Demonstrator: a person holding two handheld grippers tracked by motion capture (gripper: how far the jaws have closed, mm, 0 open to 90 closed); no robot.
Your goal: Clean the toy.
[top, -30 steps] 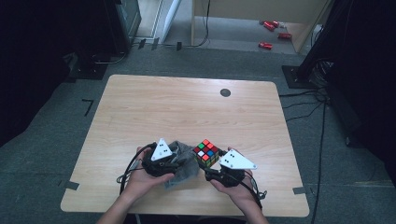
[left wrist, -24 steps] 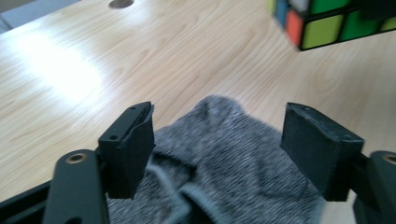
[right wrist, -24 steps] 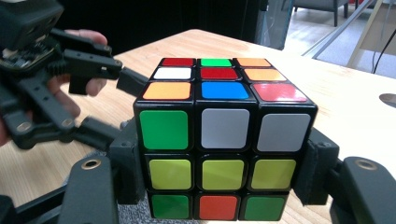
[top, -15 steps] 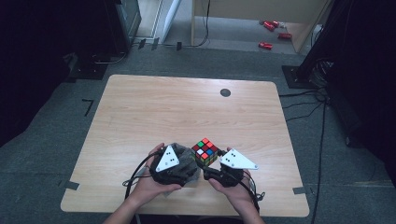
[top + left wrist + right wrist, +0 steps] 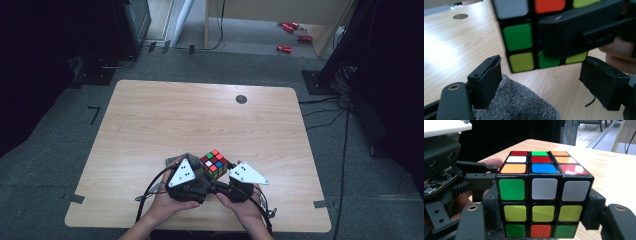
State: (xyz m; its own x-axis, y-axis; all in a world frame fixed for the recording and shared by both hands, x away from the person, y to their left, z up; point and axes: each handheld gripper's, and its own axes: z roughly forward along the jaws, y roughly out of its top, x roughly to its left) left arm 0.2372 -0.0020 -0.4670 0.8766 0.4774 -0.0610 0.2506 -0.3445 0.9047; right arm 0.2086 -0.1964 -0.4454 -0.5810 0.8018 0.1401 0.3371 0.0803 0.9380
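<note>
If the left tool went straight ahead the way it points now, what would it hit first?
Most likely the cube, which sits just ahead of the open left tool in the right tool's grip; depth is hard to judge.

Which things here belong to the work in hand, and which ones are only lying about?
In the work:
- puzzle cube, clamped by the right gripper
- left gripper, jaws just opened, apart beside the cube
- grey knitted cloth under the left gripper

Lying about:
- dark round disc on the table, far side
- red items on the floor beyond the table
</note>
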